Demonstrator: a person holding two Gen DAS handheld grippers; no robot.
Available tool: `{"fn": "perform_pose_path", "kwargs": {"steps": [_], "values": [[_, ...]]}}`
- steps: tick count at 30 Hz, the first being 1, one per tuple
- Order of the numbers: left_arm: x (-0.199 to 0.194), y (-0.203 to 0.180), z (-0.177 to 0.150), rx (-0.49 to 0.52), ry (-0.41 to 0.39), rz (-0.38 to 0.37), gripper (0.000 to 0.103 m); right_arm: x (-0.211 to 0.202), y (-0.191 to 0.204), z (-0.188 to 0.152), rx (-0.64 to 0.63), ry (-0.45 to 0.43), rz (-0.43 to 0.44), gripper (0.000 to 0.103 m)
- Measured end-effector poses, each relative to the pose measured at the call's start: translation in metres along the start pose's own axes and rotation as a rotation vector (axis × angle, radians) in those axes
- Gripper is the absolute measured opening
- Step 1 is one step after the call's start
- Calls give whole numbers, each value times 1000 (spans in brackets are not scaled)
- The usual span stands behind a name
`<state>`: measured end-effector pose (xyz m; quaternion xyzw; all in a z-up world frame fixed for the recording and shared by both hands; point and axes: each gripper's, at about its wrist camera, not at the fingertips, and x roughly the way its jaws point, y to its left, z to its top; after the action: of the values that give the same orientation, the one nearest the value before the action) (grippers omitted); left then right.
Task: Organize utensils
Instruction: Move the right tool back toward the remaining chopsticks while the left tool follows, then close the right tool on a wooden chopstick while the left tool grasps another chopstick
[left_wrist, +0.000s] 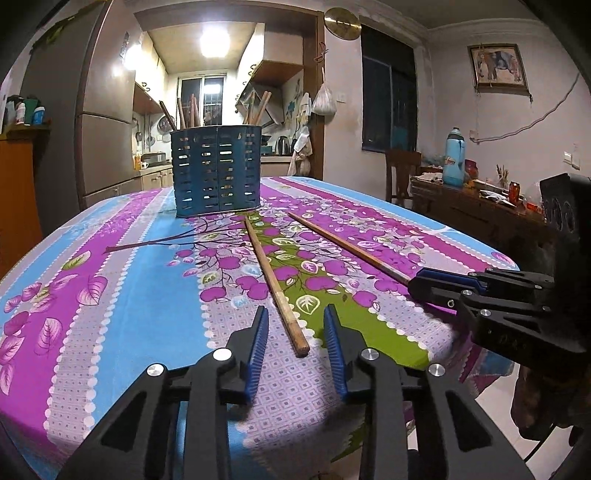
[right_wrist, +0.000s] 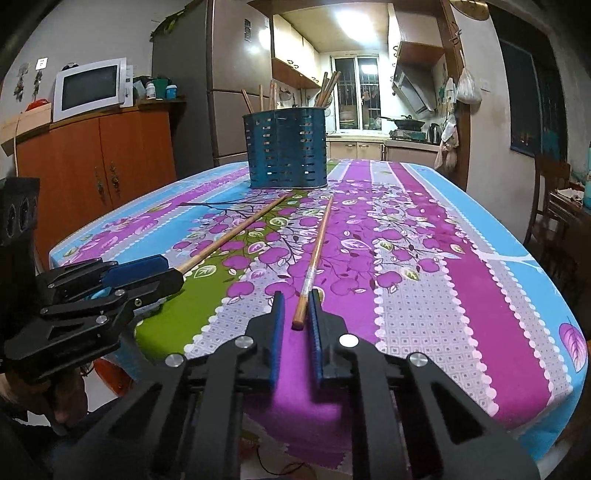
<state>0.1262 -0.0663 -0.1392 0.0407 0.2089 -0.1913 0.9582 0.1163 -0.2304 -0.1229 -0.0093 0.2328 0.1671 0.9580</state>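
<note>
Table cover: a cloth (left_wrist: 122, 229) striped in blue, magenta, lilac and green, printed with purple fruit and leaves, spread over the whole table.
Left tongs: black two-finger left gripper (left_wrist: 295, 332) with blue ribbed pads, low over the near edge of the cloth; jaws part-way in, with a gap on each side of the stick between them, the pads not pressing on it.
Left stick: a long round wooden chopstick (left_wrist: 273, 280), lying flat on the cloth, its thick butt end between the left pads, its thin tip pointing toward the holder.
Holder: a dark blue perforated metal utensil holder (left_wrist: 218, 170), upright at the far middle of the table, well apart from both tongs, with several wooden sticks standing in it.
Right stick: a second long wooden chopstick (right_wrist: 316, 258), flat on the cloth beside the first, the two angled apart toward the near edge; its butt end lies between the right pads.
Right tongs: matching black right gripper (right_wrist: 297, 308), jaws narrow around the butt of that stick; the stick lies against the right-hand pad, a thin gap shows on the other side, so a firm grip cannot be told.
Surroundings: a wooden cabinet (right_wrist: 99, 162) with a white microwave (right_wrist: 90, 88) on it at the left; a kitchen doorway behind the holder; a light blue bottle (left_wrist: 453, 157) on a side table at the right.
</note>
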Motion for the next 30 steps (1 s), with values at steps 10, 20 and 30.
{"fn": "perform_pose_path", "kwargs": {"steps": [10, 20, 30], "values": [[2, -1, -1, 4, -5, 12, 29, -8, 8, -4, 13, 6, -18, 7], [1, -3, -4, -7, -27, 29, 29, -11, 17, -9, -6, -18, -33, 7], [4, -8, -11, 12, -82, 58, 30, -8, 22, -12, -18, -52, -53, 7]]}}
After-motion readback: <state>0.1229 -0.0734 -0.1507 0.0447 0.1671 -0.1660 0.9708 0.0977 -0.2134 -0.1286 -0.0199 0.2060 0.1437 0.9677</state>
